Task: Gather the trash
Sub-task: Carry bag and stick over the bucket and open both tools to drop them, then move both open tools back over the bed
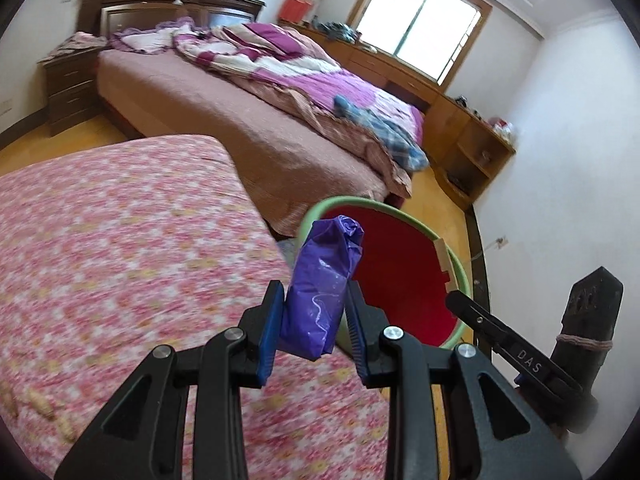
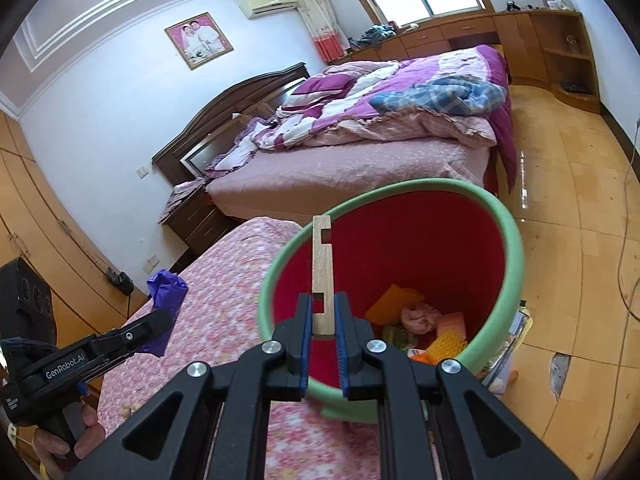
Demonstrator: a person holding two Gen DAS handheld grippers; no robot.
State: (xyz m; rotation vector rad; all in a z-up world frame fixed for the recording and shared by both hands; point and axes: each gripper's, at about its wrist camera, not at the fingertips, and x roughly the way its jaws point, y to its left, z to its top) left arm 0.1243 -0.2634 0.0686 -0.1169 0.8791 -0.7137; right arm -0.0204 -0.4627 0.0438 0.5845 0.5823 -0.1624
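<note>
Left gripper [image 1: 314,320] clamped on a crumpled purple wrapper [image 1: 322,284], held over the floral tabletop's [image 1: 120,240] edge, just beside the bin [image 2: 496,216]. Right gripper [image 2: 323,320] pinched narrow on an upright notched wooden strip [image 2: 323,276], above the bin's near rim. Inside the bin: orange [image 2: 444,344] and pink scraps [image 2: 420,316].
</note>
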